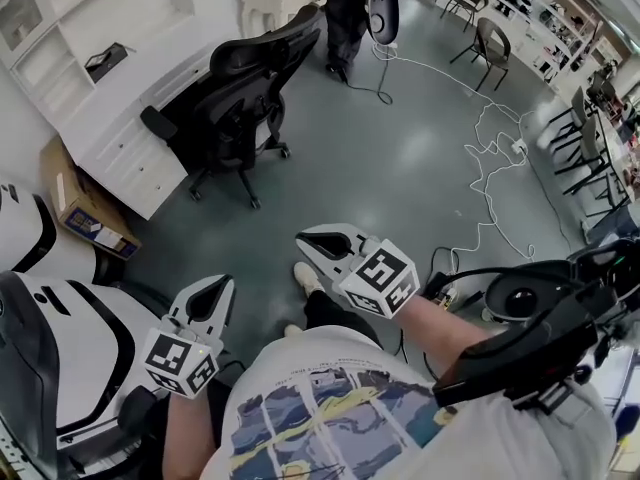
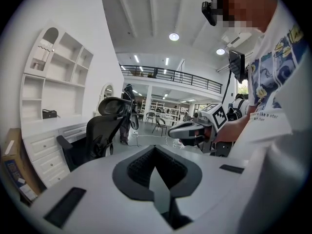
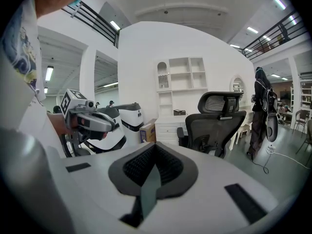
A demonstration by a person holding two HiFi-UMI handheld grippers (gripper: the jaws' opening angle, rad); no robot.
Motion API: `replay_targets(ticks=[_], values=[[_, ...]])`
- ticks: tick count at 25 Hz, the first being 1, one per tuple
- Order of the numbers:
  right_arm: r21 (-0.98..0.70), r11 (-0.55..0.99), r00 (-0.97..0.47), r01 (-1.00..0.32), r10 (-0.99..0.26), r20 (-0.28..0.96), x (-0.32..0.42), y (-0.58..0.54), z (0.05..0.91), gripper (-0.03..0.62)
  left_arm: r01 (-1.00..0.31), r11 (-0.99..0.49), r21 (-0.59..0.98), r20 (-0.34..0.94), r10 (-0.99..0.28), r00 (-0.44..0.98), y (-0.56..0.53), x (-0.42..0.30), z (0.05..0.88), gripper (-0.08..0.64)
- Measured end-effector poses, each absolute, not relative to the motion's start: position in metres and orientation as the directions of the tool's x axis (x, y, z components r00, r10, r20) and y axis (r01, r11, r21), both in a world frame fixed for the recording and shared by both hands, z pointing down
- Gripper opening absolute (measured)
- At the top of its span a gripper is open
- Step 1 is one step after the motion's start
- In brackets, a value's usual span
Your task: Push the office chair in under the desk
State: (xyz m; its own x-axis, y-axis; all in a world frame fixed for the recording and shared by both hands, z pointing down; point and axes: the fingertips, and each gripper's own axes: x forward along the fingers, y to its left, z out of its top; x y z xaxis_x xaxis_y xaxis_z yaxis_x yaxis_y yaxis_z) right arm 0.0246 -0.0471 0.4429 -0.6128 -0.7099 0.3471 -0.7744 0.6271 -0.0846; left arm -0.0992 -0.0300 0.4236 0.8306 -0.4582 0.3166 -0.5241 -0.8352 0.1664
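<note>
Open grey floor (image 1: 400,168) reaches the office chair (image 1: 240,93) at the desk (image 1: 105,123) edge. Left gripper (image 1: 220,286) and right gripper (image 1: 306,239): closed, empty.

The left gripper (image 2: 155,151), jaws together and empty, faces the black office chair (image 2: 103,130) by the white desk (image 2: 46,147).

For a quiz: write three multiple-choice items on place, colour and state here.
1. The office chair stands: A on a shelf; B on the floor by the white desk; C between gripper jaws.
2. Its colour: A white; B red; C black.
3. The left gripper and right gripper: A both shut, empty; B both open; C gripping the chair.
Key: B, wheels on floor by desk; C, black seat and back; A, jaws meet on nothing.
</note>
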Motion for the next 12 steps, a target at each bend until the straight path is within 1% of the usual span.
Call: replay_targets(ticks=[12], values=[[-0.097, 0.618, -0.607, -0.780, -0.710, 0.357, 0.0237, -0.0513, 0.4433, 0.025, -0.515, -0.837, 0.185, 0.323, -0.443, 0.836, -0.0347, -0.0959, 0.4271, 0.014]])
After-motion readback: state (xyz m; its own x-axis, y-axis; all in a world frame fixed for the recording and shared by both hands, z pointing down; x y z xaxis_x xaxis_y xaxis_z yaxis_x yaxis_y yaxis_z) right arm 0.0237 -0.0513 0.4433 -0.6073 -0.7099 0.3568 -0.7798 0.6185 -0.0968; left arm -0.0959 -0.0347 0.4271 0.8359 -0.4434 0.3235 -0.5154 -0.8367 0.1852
